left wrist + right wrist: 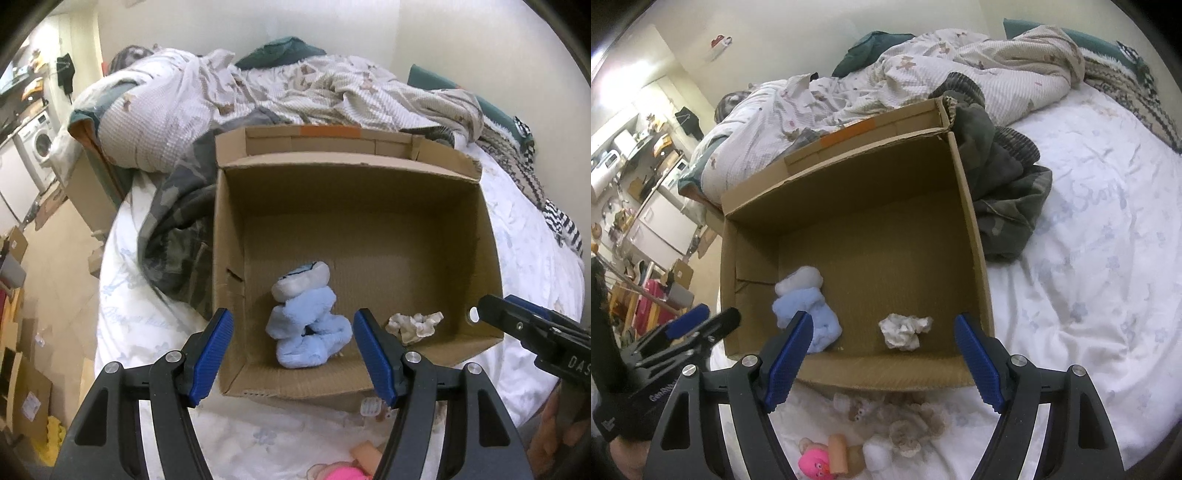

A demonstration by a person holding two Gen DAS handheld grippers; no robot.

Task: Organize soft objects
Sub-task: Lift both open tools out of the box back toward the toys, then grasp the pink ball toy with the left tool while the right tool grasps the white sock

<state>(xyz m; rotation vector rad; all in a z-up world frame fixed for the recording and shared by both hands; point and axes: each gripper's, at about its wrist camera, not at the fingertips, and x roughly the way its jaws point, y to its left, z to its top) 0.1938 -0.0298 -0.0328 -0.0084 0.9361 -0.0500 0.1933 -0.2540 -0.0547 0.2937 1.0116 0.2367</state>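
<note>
Black tool (293,352) arms, ribbed blue pads (375,356), silver screws (412,357).

You have one cardboard box (967,206) with two soft things inside: one blue plush toy (809,314) and one white crumpled cloth (905,330); in front of the box, one pink toy (812,461)

A lived-in home bedroom: a bed (1089,229) with a rumpled quilt (258,92) fills the view; at far left a washing machine (38,142) and fridge (661,225) line a cluttered floor
</note>
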